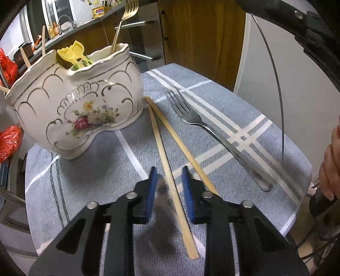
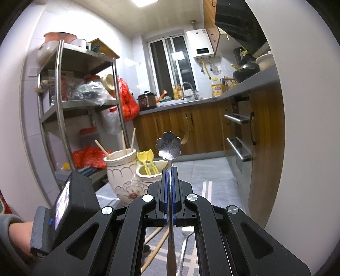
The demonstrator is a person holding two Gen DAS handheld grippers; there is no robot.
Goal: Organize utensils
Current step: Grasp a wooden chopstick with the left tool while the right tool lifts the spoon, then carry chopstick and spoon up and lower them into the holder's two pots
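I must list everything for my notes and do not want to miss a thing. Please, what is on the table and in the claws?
holder: one, white with gold trim, on cloth
cloth: one, grey with white stripes, on table
gold fork: one, in holder
yellow forks: two, in holder
standing chopsticks: three, pale wood, in holder
loose chopsticks: two, pale wood, on cloth
silver fork: one, on cloth
flower-ended utensil: one, silver, in right claw
left claw: open around one loose chopstick
right claw: shut

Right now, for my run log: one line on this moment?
left gripper: open, astride chopstick | right gripper: shut on spoon | fork: on cloth | holder: upright
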